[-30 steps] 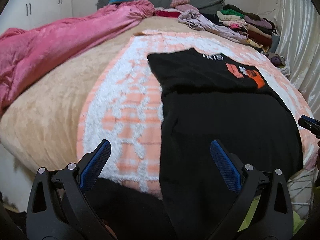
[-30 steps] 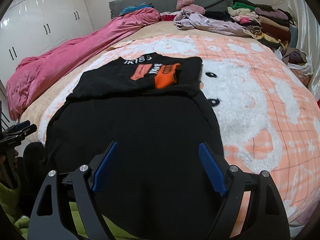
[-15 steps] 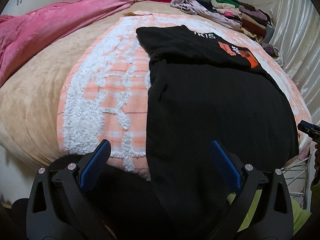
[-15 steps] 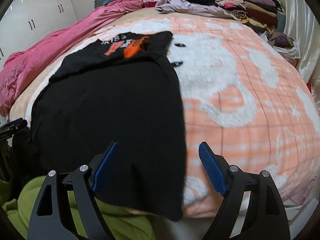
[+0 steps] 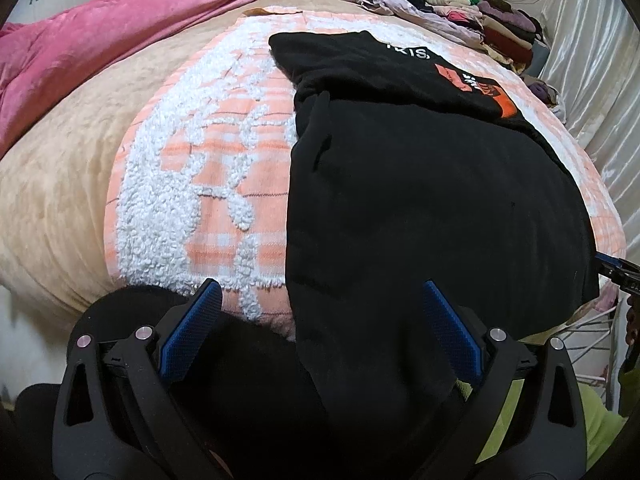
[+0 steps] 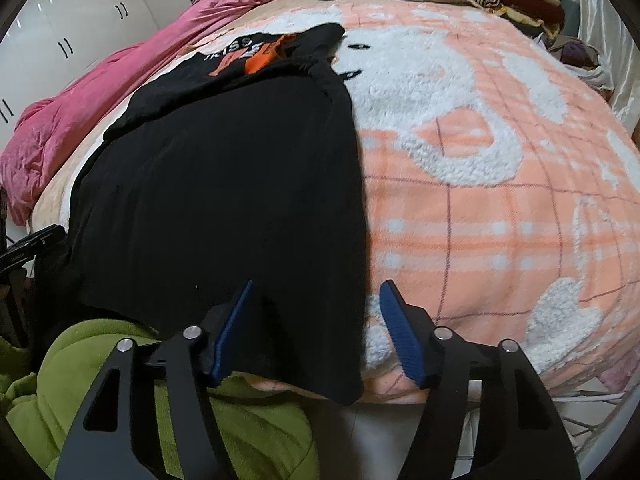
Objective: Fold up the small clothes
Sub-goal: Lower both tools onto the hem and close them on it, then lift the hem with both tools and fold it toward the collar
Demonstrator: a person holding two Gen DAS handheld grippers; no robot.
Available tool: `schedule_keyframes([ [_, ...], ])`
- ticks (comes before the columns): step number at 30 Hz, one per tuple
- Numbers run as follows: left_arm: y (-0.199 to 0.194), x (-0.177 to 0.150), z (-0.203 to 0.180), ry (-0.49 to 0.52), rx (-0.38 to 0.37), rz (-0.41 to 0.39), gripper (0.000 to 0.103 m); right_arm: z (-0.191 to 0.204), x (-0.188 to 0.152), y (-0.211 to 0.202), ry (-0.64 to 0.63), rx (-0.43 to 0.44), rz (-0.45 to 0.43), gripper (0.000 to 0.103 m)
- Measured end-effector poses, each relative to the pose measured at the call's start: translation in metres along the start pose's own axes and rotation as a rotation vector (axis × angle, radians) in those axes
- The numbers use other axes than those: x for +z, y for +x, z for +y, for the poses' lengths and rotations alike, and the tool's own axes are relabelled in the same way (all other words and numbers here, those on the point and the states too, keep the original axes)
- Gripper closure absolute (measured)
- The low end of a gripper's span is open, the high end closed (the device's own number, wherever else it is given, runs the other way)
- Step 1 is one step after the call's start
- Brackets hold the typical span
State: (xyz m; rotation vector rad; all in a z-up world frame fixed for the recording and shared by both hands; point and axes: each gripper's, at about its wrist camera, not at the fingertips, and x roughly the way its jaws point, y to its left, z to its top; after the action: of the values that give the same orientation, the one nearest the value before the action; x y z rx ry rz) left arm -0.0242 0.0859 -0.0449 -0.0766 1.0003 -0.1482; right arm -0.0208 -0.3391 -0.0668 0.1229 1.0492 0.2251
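A black garment [image 5: 420,200] with an orange and white print lies flat on the peach and white blanket [image 5: 200,184], its lower hem hanging over the bed's near edge. It also shows in the right wrist view [image 6: 224,184]. My left gripper [image 5: 316,320] is open and empty, over the garment's left hem corner. My right gripper [image 6: 316,320] is open but narrower, its fingers either side of the garment's right hem corner at the bed edge. The right gripper's tip shows in the left wrist view [image 5: 616,272].
A pink quilt [image 5: 100,40] lies along the bed's left side. A heap of clothes [image 5: 480,12] is piled at the headboard and far right. White wardrobe doors [image 6: 72,36] stand to the left. A green sleeve [image 6: 100,380] is close below.
Both grippers have pulled back and down to the garment's hem at the bed's near edge. The right gripper has moved right to the hem corner and its jaws have narrowed.
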Motion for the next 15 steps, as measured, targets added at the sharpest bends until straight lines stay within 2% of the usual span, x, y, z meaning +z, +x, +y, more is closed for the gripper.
schedule_keyframes([
  [2,0.003,0.0,0.006,-0.018,-0.001,0.009,0.01,-0.003,-0.002,0.002,0.002,0.01,-0.001,0.044],
  [5,0.012,-0.001,0.013,-0.051,-0.017,0.035,0.011,-0.011,-0.004,0.003,0.03,0.021,-0.015,0.057],
  [7,0.015,-0.003,0.009,-0.024,0.01,0.041,0.015,-0.014,-0.005,0.001,0.035,0.053,-0.018,0.084],
  [8,0.017,-0.003,0.006,-0.011,0.005,0.047,0.02,-0.015,-0.005,0.0,0.045,0.073,-0.017,0.088],
  [9,0.017,-0.004,0.003,0.0,0.001,0.048,0.023,-0.016,-0.005,-0.002,0.049,0.09,-0.017,0.091],
  [11,0.02,-0.004,-0.004,0.026,-0.006,0.06,0.045,-0.016,-0.006,-0.004,0.043,0.094,-0.021,0.092],
  [15,0.024,-0.006,-0.016,0.069,0.015,0.07,0.054,-0.014,-0.01,-0.005,0.026,0.109,-0.013,0.092],
])
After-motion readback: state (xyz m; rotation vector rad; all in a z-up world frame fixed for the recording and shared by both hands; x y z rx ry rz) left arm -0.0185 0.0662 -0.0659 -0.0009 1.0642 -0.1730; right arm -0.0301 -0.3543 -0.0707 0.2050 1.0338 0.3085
